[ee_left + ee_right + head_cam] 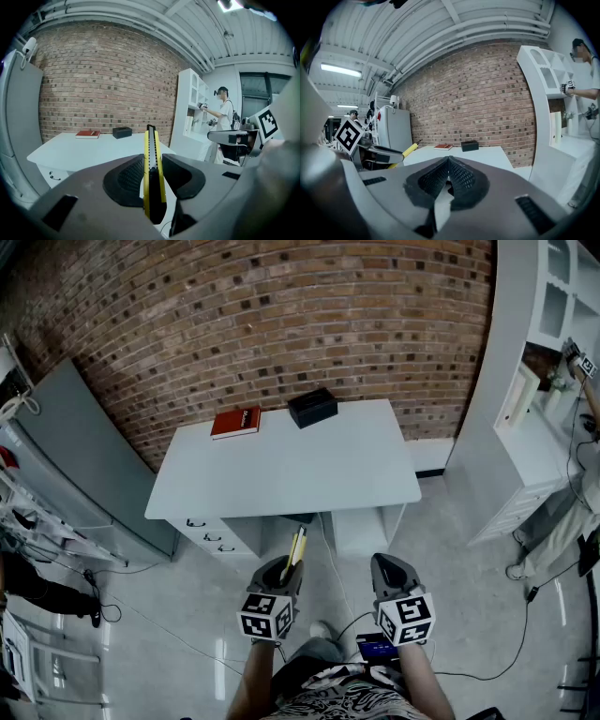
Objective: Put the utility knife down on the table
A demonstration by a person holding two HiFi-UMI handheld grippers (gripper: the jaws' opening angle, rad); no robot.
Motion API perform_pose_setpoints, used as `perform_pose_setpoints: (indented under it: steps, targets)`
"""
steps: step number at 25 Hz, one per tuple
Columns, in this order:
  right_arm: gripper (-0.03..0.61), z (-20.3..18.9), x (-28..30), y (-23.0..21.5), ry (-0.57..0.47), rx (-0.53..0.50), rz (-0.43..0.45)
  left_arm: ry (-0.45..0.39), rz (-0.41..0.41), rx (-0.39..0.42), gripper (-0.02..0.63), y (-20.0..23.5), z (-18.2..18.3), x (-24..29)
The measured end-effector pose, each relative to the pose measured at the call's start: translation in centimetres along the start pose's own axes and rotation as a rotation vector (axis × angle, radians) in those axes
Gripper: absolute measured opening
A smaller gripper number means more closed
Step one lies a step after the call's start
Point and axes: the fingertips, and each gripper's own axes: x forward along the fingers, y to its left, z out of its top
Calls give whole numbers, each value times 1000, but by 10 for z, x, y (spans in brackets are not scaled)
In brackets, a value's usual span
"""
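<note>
Left gripper [285, 570] is clamped on the utility knife [296, 549]; its own view shows both dark ribbed pads pressed against the flat sides of the yellow handle, which stands on edge between them with its black slider strip facing up. The knife sticks out well past the fingertips and points toward the table. It is held in the air over the pale floor [450, 568], short of the near edge of the tabletop [309, 474], touching nothing but the pads.

Right gripper [387, 570] hangs just beside the left one at about the same height. Its view shows the two ribbed pads pressed tip to tip with nothing between them.

On the white tabletop, a red book [236, 422] lies near the far left corner, and a black box [312, 408] sits just to its right along the far edge, the two close but apart. Both are near the brick wall [281, 324]. Drawers [211, 535] sit under the left side of the table. A grey cabinet [75, 465] stands to the left, and a white shelf unit [534, 381] to the right, where another person [226, 115] stands reaching toward its shelves.
</note>
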Motion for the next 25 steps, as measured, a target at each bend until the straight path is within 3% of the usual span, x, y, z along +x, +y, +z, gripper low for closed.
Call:
perform_pose_setpoints:
  steps: [18, 25]
  targets:
    - [0, -13, -19, 9, 21, 4, 47, -40, 17, -55, 124, -5, -6, -16]
    - [0, -23, -4, 3, 47, 9, 44, -17, 33, -88, 124, 11, -14, -6]
